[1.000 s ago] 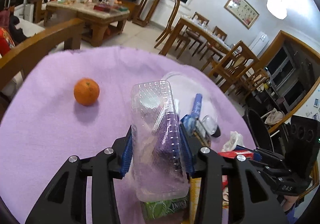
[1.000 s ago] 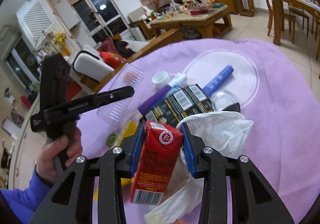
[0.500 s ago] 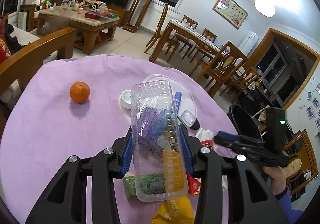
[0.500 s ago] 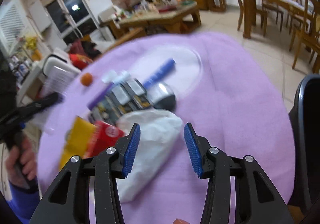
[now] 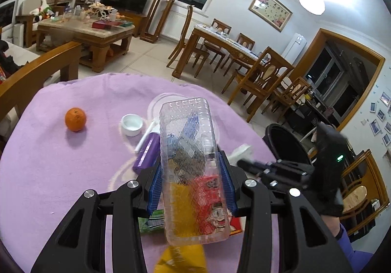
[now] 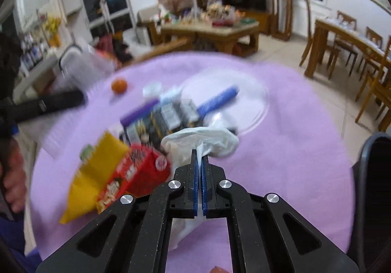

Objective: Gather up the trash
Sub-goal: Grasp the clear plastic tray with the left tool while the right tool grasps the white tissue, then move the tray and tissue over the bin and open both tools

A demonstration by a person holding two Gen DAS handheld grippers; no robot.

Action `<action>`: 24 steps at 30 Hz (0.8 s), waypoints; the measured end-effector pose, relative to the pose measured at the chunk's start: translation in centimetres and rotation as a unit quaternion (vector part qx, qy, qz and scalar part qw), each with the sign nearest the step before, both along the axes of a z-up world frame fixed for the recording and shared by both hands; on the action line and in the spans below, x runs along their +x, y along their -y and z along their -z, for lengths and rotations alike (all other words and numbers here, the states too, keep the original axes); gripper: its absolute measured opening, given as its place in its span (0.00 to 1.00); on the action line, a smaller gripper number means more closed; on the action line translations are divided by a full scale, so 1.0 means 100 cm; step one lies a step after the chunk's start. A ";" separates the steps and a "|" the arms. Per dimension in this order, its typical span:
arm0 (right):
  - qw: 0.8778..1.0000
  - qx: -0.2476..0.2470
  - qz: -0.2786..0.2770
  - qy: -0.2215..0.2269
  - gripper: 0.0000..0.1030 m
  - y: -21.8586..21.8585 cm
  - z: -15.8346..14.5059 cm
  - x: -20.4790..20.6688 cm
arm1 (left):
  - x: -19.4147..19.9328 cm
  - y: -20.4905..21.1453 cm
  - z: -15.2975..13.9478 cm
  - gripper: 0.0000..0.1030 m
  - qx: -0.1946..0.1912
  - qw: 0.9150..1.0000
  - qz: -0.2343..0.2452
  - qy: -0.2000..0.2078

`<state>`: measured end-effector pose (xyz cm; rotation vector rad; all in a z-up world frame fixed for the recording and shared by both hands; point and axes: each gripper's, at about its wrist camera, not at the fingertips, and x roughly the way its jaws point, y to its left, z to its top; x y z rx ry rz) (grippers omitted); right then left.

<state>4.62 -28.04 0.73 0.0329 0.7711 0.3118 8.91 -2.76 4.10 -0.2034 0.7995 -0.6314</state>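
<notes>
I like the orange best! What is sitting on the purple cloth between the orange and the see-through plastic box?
In the left wrist view, a white cap sits between the orange and the clear plastic box, with a white stick nearer the box.

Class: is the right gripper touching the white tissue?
Touching. The right wrist view shows the right gripper with its blue pads shut on a fold of the white tissue.
</notes>
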 end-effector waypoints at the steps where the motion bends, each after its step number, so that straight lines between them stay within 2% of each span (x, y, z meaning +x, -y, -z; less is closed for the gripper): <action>1: 1.000 0.015 0.004 0.013 0.03 0.007 -0.013 -0.002 | -0.001 0.004 -0.003 0.41 -0.002 1.000 0.003 0.002; 8: 0.995 0.072 0.030 0.069 0.03 0.071 -0.063 -0.030 | -0.008 0.050 -0.021 0.41 -0.004 0.999 0.035 0.021; 14: 0.988 0.092 0.071 0.104 0.03 0.148 -0.085 -0.068 | -0.011 0.106 -0.026 0.41 -0.005 0.997 0.077 0.027; 19: 0.979 0.106 0.129 0.114 0.03 0.222 -0.082 -0.096 | -0.013 0.166 -0.021 0.41 -0.005 0.992 0.123 0.022; 24: 0.968 0.123 0.189 0.109 0.03 0.295 -0.064 -0.115 | -0.011 0.236 -0.006 0.41 -0.007 0.984 0.175 0.002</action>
